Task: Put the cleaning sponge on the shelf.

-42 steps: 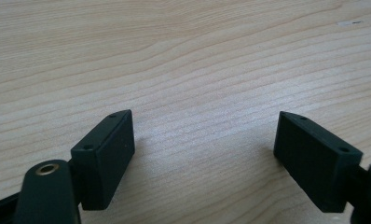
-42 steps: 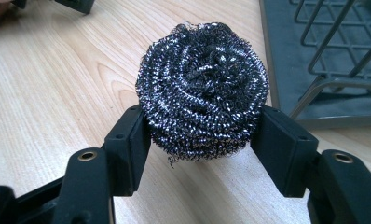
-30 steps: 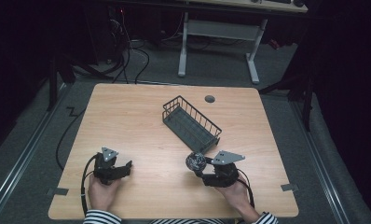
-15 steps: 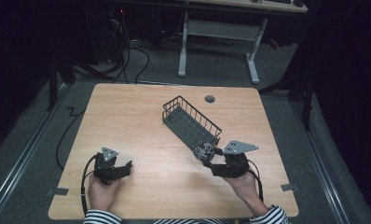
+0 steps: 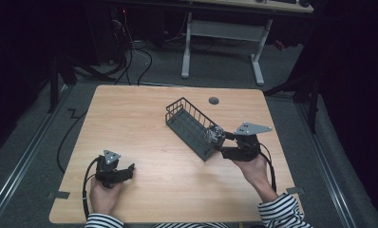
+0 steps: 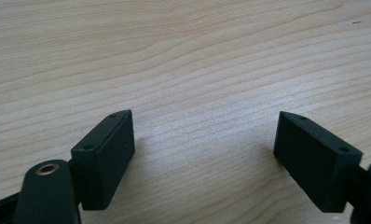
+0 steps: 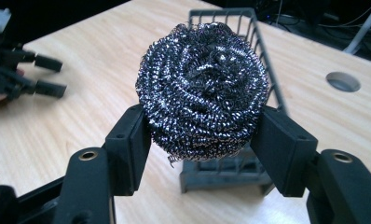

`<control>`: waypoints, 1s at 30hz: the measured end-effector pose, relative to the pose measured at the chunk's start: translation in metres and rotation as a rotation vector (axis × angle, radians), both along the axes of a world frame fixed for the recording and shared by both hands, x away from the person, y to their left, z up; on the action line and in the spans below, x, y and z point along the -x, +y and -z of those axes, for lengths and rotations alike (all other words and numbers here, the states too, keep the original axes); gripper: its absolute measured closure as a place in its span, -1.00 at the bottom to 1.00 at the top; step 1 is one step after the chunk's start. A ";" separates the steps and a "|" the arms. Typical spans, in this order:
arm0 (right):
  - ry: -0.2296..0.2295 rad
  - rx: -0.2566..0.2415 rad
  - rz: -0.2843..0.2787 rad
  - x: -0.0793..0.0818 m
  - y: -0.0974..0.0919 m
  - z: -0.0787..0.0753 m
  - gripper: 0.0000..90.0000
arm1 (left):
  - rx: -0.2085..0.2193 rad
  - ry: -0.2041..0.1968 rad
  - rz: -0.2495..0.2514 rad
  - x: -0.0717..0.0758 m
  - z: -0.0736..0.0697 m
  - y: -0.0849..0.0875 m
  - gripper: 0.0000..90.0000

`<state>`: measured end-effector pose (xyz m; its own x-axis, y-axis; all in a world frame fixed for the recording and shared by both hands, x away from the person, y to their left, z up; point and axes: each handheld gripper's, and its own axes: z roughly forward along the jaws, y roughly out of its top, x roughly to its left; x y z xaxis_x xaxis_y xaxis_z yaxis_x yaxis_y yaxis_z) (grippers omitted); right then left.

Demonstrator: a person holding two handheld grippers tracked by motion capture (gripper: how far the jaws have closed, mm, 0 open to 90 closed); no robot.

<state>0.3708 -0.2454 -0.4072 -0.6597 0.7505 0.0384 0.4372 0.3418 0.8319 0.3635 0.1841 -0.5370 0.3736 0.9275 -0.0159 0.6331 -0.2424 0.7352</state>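
Note:
A round steel wool scrubber sits squeezed between the two black pads of my right gripper, which is shut on it. In the high view the same scrubber hangs at the near right rim of the dark wire basket, which lies at an angle in the middle of the table. My right gripper points left toward the basket from its right side. My left gripper rests low at the table's front left, jaws wide apart with bare wood between them.
The wooden table has a round cable hole behind the basket. A cable trails off the left edge. A white desk frame stands on the floor beyond. Open wood lies left of the basket.
My right gripper has carried the scrubber up and away from the front of the table to the basket's near right rim. The left gripper has stayed where it was.

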 end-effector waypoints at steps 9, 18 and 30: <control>0.014 0.010 0.024 -0.026 0.003 -0.011 -0.13 | 0.000 0.000 0.000 0.000 0.000 0.000 -0.54; 0.052 0.050 0.033 -0.053 0.017 -0.006 -0.13 | 0.000 0.000 0.000 0.000 0.000 0.000 -0.54; 0.129 0.102 0.047 -0.081 0.037 0.012 -0.14 | 0.000 0.000 0.000 0.000 0.000 0.000 -0.54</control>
<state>0.4521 -0.2084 -0.4192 -0.6187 0.7845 0.0422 0.5552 0.3986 0.7300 0.3635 0.1841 -0.5370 0.3739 0.9273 -0.0164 0.6333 -0.2423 0.7350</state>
